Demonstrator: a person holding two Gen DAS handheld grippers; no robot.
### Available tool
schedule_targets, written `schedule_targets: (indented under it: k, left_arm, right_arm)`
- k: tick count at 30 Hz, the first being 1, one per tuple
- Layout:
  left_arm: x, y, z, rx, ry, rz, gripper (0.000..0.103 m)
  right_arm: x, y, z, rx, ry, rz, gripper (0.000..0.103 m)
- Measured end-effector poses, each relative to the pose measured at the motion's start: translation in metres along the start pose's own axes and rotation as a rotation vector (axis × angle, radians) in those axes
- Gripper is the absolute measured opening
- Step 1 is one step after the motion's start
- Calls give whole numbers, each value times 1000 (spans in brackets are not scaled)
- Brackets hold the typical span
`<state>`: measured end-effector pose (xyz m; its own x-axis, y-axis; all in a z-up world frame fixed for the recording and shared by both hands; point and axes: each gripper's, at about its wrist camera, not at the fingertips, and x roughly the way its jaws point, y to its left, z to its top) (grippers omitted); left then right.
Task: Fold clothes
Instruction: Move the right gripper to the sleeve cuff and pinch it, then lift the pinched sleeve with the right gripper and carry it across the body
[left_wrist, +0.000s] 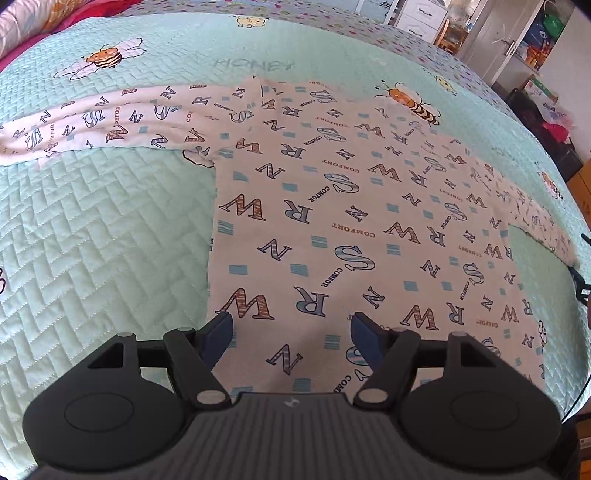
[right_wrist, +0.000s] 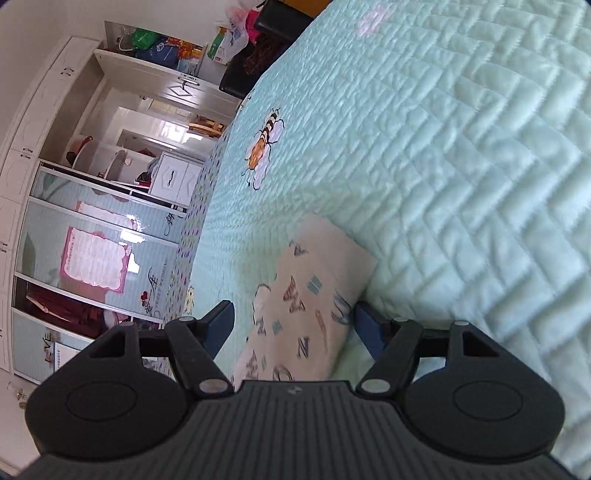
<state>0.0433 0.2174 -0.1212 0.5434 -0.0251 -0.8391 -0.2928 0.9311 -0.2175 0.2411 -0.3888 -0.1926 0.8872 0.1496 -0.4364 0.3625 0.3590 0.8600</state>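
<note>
Left wrist view has the left gripper (left_wrist: 291, 326) hanging over the lower part of a long-sleeved shirt (left_wrist: 332, 206), the white one printed all over with letters and the word COMFORT. Its fingers (left_wrist: 221, 332) are spread wide with nothing pinched between them, just the shirt fabric showing in the gap below. The shirt lies flat on a mint green quilted bedspread (left_wrist: 103, 236) with bee pictures, one sleeve stretched out to the left and the other running off toward the right edge. Right wrist view is rolled sideways, so the room looks tipped over. The right gripper (right_wrist: 293, 325) is also spread wide, and the end of a sleeve (right_wrist: 314, 295) lies between its fingers, but the pads aren't pressing on it. A wardrobe (right_wrist: 92, 229) with sliding doors stands past the bed.
</note>
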Motion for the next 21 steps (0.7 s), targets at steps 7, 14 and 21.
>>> schedule_targets:
  k: [7,14,21]
  left_arm:
    - [4,-3,0,6,18,15,73]
    - [-3,0,-1,-15,-1,-7,73]
    - [-17,13,-5,-66,-38,-46,73]
  right_arm:
    - [13,6,6,-48,5,10,5]
    - [-3,43,5,-212,-39,18,5]
    - [-4,145,-54,-529,-8,101,5]
